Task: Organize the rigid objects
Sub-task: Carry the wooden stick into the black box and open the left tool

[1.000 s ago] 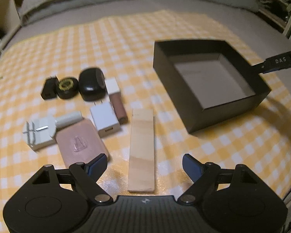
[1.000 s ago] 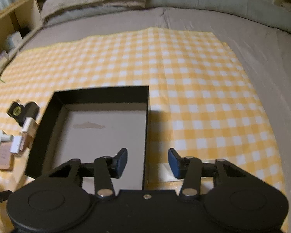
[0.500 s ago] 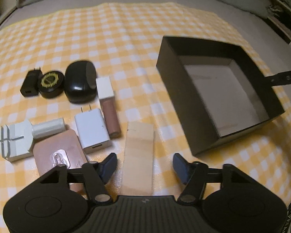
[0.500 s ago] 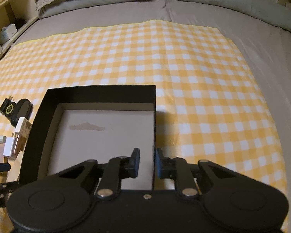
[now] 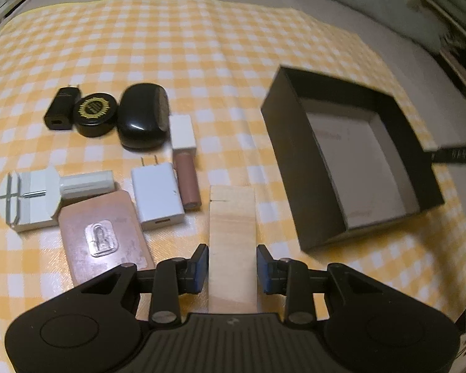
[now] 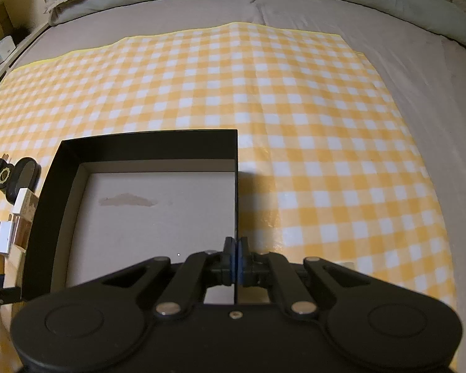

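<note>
A light wooden block lies on the yellow checked cloth. My left gripper is open, its pads on either side of the block's near end with small gaps. A black open box with a pale floor stands to the right, empty. My right gripper is shut on the box's right wall; the box fills the lower left of the right wrist view. Left of the block lie a white charger, a brown tube with white cap and a brown card.
Further left are a black oval case, a round black tin with gold print, a black charger and a white tool. The cloth lies on a grey bed with pillows behind and shelves at the left.
My left gripper has moved forward and down over the wooden block and narrowed around its near end. My right gripper has closed onto the box's right wall.
</note>
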### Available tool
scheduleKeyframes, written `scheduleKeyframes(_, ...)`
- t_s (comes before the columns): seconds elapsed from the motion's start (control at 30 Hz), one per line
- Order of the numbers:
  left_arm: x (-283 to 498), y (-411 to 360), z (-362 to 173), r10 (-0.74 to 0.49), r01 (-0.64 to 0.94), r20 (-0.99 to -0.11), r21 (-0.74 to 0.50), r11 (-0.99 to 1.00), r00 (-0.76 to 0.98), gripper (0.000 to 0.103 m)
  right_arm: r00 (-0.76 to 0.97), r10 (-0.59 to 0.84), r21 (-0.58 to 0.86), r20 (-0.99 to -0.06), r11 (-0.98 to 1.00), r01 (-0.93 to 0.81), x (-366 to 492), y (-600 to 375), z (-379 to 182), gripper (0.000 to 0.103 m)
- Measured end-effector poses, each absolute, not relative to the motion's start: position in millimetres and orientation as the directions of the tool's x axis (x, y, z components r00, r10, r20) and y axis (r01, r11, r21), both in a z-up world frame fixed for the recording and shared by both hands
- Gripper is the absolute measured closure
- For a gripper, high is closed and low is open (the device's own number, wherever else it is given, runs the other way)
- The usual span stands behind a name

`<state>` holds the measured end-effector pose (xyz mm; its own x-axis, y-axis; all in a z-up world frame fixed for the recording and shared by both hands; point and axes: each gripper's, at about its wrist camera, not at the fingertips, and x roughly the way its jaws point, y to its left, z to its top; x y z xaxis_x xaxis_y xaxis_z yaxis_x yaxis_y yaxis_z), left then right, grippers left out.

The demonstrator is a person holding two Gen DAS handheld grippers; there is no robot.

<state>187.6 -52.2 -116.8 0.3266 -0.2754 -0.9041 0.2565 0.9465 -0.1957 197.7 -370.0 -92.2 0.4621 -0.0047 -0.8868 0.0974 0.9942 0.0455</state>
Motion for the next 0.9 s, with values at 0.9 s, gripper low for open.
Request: scheduleKeyframes(0.9,216.5,-151.4,-54.7,-0.526,0.245,-0.759,-0.465,0.851,0.385,0.07,0.463,-0.002,0.045,-0.887,0.995,0.089,196.3,-368.9,-92.6,0.101)
